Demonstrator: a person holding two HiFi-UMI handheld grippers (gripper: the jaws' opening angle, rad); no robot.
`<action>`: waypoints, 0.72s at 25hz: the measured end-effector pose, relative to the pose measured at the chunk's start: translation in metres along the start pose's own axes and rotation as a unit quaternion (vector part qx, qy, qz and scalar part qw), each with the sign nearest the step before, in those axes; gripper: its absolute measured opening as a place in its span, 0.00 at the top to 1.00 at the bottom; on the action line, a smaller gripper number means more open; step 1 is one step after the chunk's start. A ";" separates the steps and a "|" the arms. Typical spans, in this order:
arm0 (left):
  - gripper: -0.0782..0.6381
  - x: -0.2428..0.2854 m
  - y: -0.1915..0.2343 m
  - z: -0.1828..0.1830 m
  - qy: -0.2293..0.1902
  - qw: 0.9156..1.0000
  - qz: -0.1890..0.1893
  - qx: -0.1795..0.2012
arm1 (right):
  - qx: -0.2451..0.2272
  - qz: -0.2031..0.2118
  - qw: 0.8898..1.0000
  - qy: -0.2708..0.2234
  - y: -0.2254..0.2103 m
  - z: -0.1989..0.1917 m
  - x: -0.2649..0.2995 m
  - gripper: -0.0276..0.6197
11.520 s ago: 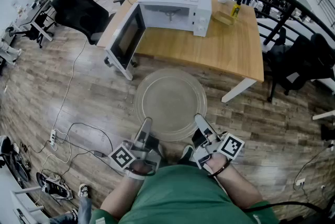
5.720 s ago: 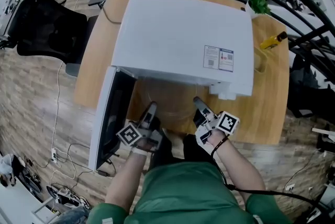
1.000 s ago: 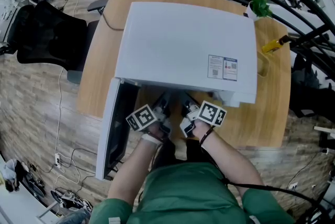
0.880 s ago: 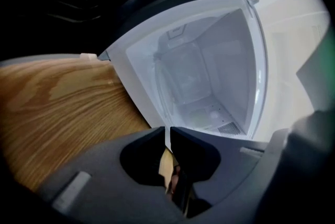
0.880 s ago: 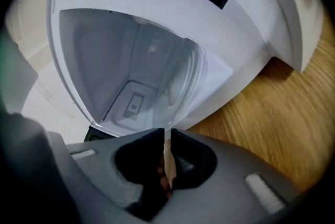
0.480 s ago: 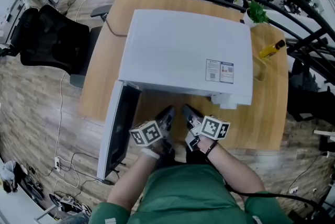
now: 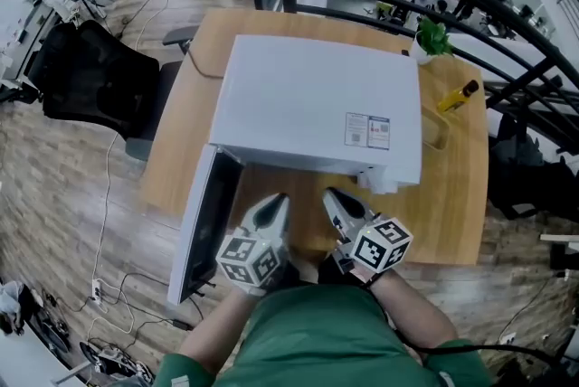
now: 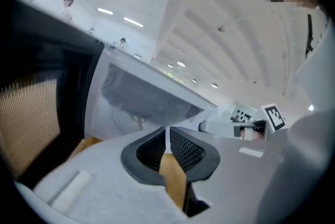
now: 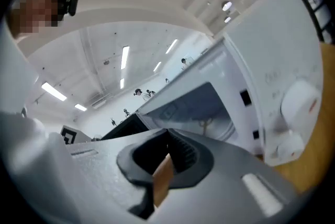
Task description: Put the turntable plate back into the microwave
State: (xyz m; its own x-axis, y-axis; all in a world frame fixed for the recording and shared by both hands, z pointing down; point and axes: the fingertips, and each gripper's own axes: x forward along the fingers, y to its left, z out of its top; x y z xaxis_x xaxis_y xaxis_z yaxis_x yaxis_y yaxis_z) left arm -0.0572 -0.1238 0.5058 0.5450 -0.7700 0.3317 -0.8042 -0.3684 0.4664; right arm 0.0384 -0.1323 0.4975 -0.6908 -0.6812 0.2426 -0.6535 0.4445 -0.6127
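Grey plastic jaws lie pressed together on the left tool (image 7: 276,201), and those of the right tool (image 7: 333,195) are clenched the same way. Both pairs have just been closing, with nothing between them: each tool's own view shows only bare bench wood behind the meeting pads. The two tools sit side by side in the lower middle of the head view, just outside the mouth of the microwave (image 7: 317,105). That reads as hands that no longer carry a load.

The turntable plate (image 9: 229,135) is out of sight in the head view, under the oven's white top. In the right gripper view a pale curved rim appears to lie on the cavity floor around the centre hub, so the plate is probably seated inside. The glass is too faint to be sure it sits true on the drive. The door (image 7: 206,222) hangs wide open toward the lower left, which keeps the opening free.

Each tool's cube carries a black-and-white square marker (image 7: 249,260). A sticker (image 7: 367,130) with small blocks of print lies on the oven's top, too small to read. Faint lettering above the control knob (image 9: 298,102) is also illegible. The bench (image 7: 452,195) also holds a yellow bottle (image 7: 455,96) and a small plant (image 7: 432,37) at upper right.
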 end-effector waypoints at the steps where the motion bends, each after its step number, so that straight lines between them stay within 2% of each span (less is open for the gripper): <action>1: 0.84 -0.003 -0.005 0.009 -0.007 1.000 -0.001 0.018 | -0.028 0.001 1.000 -0.007 0.005 0.010 -0.004 0.95; 7: 0.84 -0.029 -0.025 0.056 -0.049 0.993 0.003 0.112 | -0.157 -0.002 0.987 -0.040 0.039 0.052 -0.028 0.95; 10: 0.85 -0.041 -0.033 0.079 -0.071 0.989 0.010 0.133 | -0.207 -0.008 0.977 -0.053 0.053 0.068 -0.039 0.95; 14: 0.85 -0.051 -0.054 0.106 -0.102 0.985 -0.003 0.141 | -0.242 -0.014 0.967 -0.077 0.067 0.089 -0.053 0.95; 18: 0.85 -0.058 -0.069 0.125 -0.123 0.979 -0.012 0.163 | -0.247 -0.026 0.963 -0.104 0.073 0.112 -0.068 0.95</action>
State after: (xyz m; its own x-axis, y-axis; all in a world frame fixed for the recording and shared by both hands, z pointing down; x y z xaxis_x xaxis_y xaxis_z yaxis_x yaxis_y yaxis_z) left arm -0.0629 -0.1186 0.3518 0.5240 -0.8461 0.0975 -0.8462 -0.5042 0.1722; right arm 0.0726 -0.1187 0.3525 -0.6095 -0.7892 0.0754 -0.7887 0.5940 -0.1584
